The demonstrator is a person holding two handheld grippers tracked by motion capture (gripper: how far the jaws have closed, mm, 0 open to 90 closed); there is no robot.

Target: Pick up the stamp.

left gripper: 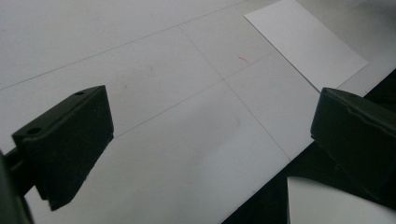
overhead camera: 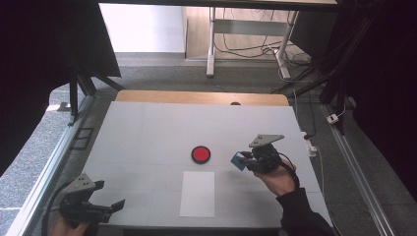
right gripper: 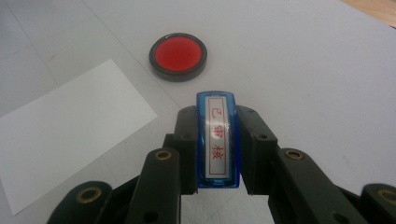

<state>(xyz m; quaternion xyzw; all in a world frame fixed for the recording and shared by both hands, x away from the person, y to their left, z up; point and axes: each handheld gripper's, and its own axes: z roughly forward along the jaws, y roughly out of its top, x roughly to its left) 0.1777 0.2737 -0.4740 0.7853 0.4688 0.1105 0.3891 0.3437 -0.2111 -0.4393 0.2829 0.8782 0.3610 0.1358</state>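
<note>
My right gripper [overhead camera: 244,158] [right gripper: 216,130] is shut on a blue stamp [right gripper: 216,140] [overhead camera: 238,161] whose white label bears red characters. It hovers just right of a round red ink pad [overhead camera: 200,154] [right gripper: 178,56] in a black rim. A white sheet of paper [overhead camera: 197,193] [right gripper: 65,126] [left gripper: 306,44] lies on the table below the pad. My left gripper [overhead camera: 110,206] [left gripper: 210,140] stands open at the table's near left corner, nothing between its black jaws.
The white table [overhead camera: 147,137] has a wooden strip along its far edge. Metal rails run down both sides. Desk legs and cables stand on the floor beyond.
</note>
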